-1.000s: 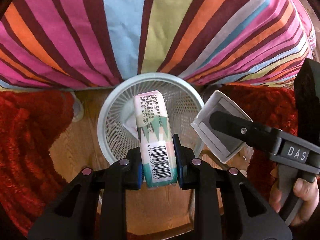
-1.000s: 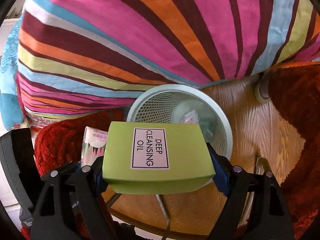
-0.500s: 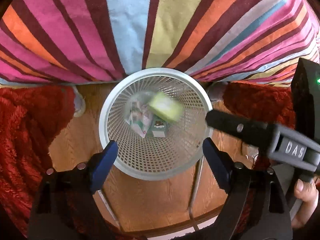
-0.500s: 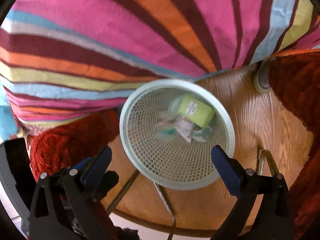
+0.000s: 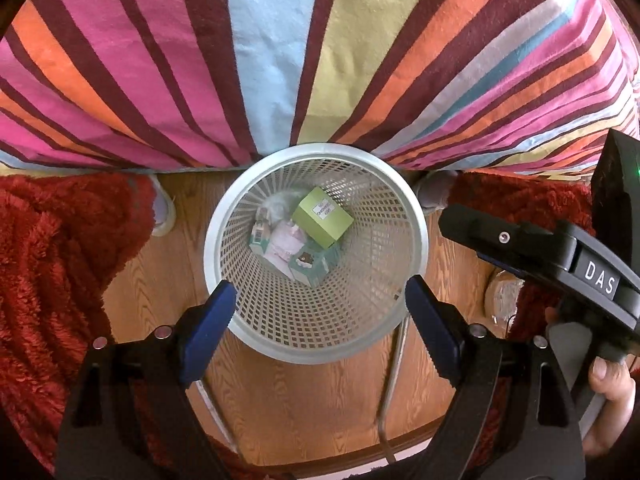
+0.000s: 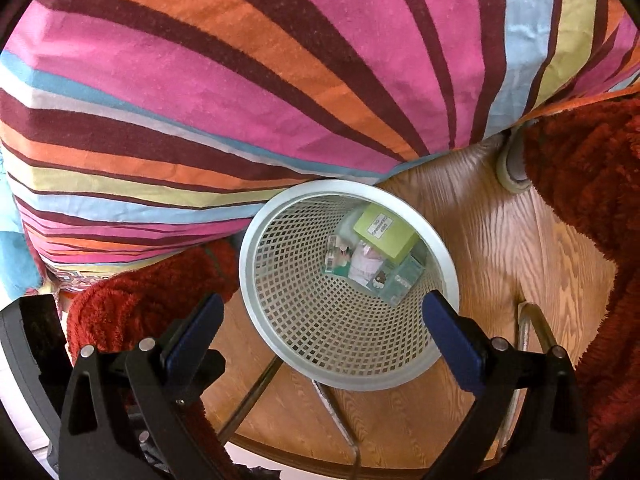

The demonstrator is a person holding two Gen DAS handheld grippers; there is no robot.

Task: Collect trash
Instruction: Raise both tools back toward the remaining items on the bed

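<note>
A pale mesh waste basket (image 5: 314, 344) stands on the wooden floor below both grippers; it also shows in the right wrist view (image 6: 340, 368). Inside lie a green "Deep Cleansing Oil" box (image 5: 322, 216) (image 6: 384, 232), a patterned tissue pack with a barcode (image 5: 260, 234) (image 6: 334, 256), a pink packet (image 5: 284, 244) and a teal packet (image 5: 314, 266). My left gripper (image 5: 320, 328) is open and empty above the basket's near rim. My right gripper (image 6: 324, 336) is open and empty over the basket; its black body (image 5: 532, 252) shows at the right of the left wrist view.
A striped bedspread (image 5: 280, 48) hangs right behind the basket. Red shaggy fabric (image 5: 44, 264) lies at the left and the right (image 6: 592, 184). Thin metal legs (image 5: 390, 392) cross the floor (image 5: 320, 400) near the basket. A grey round foot (image 6: 512, 168) stands at the far right.
Both grippers opened. The tissue pack fell from the left one and the green box from the right one into the basket, where both now lie still.
</note>
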